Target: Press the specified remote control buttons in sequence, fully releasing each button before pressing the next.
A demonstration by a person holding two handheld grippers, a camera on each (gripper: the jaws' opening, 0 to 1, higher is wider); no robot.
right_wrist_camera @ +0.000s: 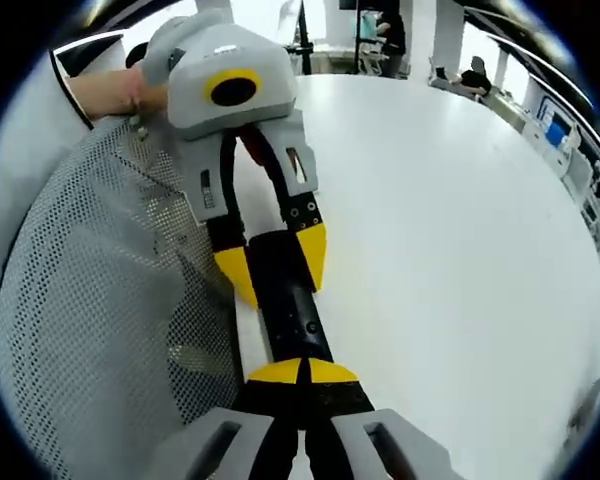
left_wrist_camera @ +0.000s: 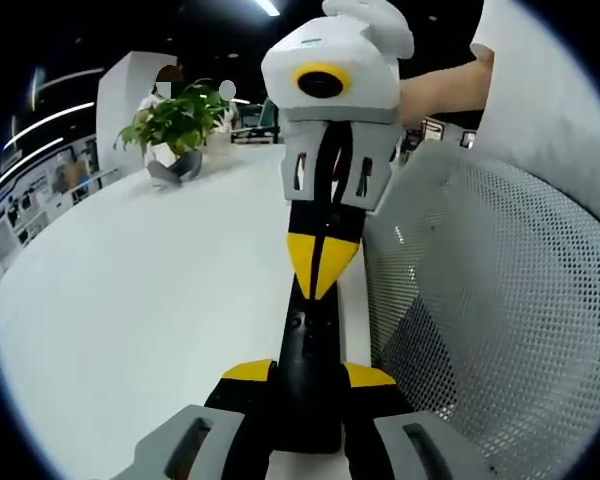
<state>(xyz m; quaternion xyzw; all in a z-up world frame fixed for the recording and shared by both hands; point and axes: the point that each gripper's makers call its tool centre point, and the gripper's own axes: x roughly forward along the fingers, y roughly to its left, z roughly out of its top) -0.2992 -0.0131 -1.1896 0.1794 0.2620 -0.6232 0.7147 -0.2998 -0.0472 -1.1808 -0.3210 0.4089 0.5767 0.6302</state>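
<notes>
A slim black remote control [left_wrist_camera: 306,340] lies lengthwise over the edge of the white table [left_wrist_camera: 130,300]. My left gripper [left_wrist_camera: 310,376] is shut on the remote's near end, one yellow tip on each side. From the far side my right gripper [left_wrist_camera: 323,268] comes in with its yellow tips closed together, pointing down onto the remote's top face. In the right gripper view the remote [right_wrist_camera: 290,300] runs away from my right gripper [right_wrist_camera: 302,372], whose joined tips rest on its near end. My left gripper [right_wrist_camera: 275,262] clamps the far part of the remote.
A grey mesh chair back [left_wrist_camera: 490,300] stands tight against the table edge, beside the remote, and also shows as the mesh chair back [right_wrist_camera: 100,300]. A potted green plant [left_wrist_camera: 175,125] sits at the far end of the table. The person's arm [left_wrist_camera: 440,90] holds the right gripper.
</notes>
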